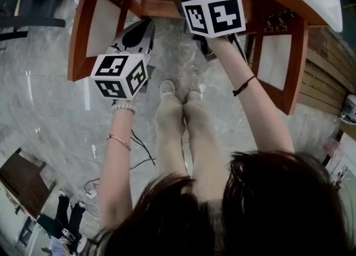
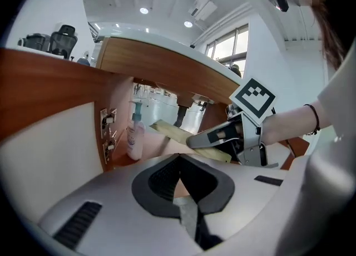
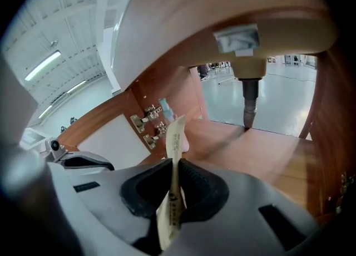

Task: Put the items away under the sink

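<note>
Packet (image 3: 176, 138) pinched edge-on in right claw (image 3: 174, 165) at open cabinet (image 3: 261, 152); left claw (image 2: 179, 178) pressed together.

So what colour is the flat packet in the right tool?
Pale cream-yellow flat packet, best in the right gripper view.

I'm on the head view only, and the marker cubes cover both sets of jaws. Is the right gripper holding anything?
Observer: Yes. The right gripper is shut on a thin pale packet, which stands on edge between the jaws.
Operator: And the left one?
Observer: The left gripper has its jaws together, with nothing between them.
Operator: Does anything hang in the way under the sink?
Observer: A drain pipe hangs down at the back. In the right gripper view it is right of the packet and clear of it.
</note>
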Motion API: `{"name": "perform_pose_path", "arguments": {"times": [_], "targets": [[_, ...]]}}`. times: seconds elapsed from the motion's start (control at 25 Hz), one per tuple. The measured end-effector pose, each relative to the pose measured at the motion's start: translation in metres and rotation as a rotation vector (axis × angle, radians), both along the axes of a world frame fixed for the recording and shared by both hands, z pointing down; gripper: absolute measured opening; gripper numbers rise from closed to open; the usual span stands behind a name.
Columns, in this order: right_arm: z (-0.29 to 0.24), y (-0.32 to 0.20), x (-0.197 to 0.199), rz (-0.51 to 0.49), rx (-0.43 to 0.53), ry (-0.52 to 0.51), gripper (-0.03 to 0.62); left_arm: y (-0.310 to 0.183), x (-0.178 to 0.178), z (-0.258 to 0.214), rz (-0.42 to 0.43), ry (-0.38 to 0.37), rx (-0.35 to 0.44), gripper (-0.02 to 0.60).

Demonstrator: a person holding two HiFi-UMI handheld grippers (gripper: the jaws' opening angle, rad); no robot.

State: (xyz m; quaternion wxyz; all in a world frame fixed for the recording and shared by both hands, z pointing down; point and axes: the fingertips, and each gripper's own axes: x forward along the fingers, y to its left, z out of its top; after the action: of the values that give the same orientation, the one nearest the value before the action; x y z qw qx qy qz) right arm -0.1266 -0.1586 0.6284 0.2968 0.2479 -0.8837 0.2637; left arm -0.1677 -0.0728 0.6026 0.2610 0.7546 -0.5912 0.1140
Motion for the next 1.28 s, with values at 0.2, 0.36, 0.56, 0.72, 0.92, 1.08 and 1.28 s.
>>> {"name": "perform_pose_path", "arguments": {"times": [0.2,0.36,0.56,0.72,0.92,1.08,1.28], "targets": [[0.024,-0.009,-0.008,0.020,-0.006,0.000,0.046,-0.010,-0.008,0.019,0.003,-0.001,0.021,0.002],[0.040,-0.024,-0.009,0.042,-0.008,0.008,0.046,-0.018,-0.012,0.031,0.006,-0.002,0.037,0.003],[0.059,-0.046,-0.019,0.093,-0.021,-0.007,0.046,-0.027,-0.017,0.050,0.019,-0.009,0.050,0.003],[0.070,-0.062,-0.034,0.114,-0.026,-0.025,0.046,-0.036,-0.026,0.060,0.034,-0.033,0.065,0.002],[0.081,-0.075,-0.054,0.139,-0.034,-0.040,0.046,-0.051,-0.037,0.064,0.021,-0.029,0.102,0.003],[0.083,-0.084,-0.066,0.140,-0.013,-0.042,0.046,-0.060,-0.042,0.066,0.017,-0.032,0.127,0.003],[0.087,-0.092,-0.079,0.125,0.047,-0.018,0.046,-0.067,-0.048,0.073,0.006,-0.030,0.140,0.003]]}}
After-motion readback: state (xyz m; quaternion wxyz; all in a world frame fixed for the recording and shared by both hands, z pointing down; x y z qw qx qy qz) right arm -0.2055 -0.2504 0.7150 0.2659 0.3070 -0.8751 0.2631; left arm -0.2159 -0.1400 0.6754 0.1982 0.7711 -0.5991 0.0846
